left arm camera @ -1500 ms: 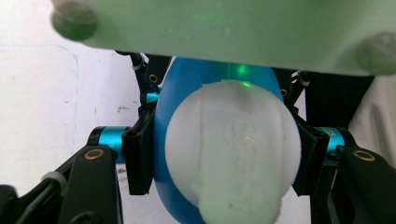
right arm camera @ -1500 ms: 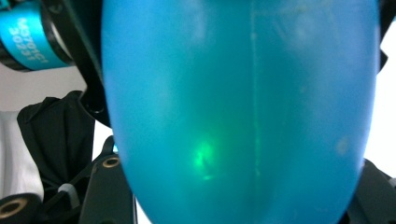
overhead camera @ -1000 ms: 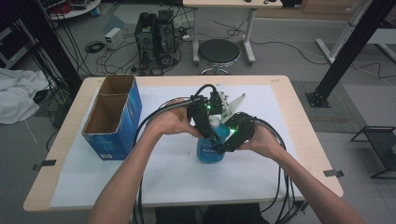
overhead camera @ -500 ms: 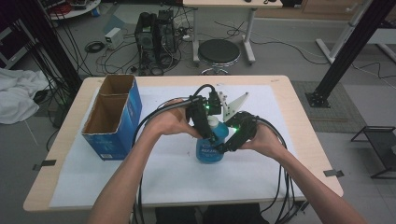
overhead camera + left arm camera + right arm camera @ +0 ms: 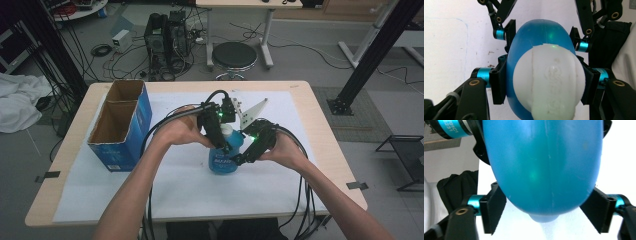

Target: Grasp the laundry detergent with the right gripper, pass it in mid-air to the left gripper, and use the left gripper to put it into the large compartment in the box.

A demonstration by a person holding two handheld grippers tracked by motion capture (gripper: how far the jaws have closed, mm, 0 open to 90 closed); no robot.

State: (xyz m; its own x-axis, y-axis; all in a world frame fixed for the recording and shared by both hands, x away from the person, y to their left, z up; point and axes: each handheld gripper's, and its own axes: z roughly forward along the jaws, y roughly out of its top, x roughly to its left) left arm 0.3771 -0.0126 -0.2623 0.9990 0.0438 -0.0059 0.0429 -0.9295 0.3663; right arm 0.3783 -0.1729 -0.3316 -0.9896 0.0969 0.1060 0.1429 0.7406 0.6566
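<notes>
A blue bottle (image 5: 224,159) with a white cap (image 5: 549,82) stands upright on the white sheet at the table's middle. My left gripper (image 5: 218,136) reaches down from the left and is shut on the bottle's top, its pads (image 5: 498,82) pressing both sides at the cap. My right gripper (image 5: 241,154) comes in from the right at the bottle's body. Its jaws have just been opening and now stand on either side of the blue bottle (image 5: 544,165), its pads (image 5: 492,210) slack beside the curved wall. The right gripper (image 5: 542,35) also appears beyond the cap in the left gripper view.
An open blue cardboard box (image 5: 120,127) stands at the table's left. A white sheet (image 5: 185,192) covers most of the wooden tabletop (image 5: 330,145). Cables trail from both grippers toward the near edge. A stool (image 5: 234,55) and a computer (image 5: 167,37) sit on the floor beyond.
The right gripper's jaws have spread apart around the bottle. Both hands and the bottle have kept their places.
</notes>
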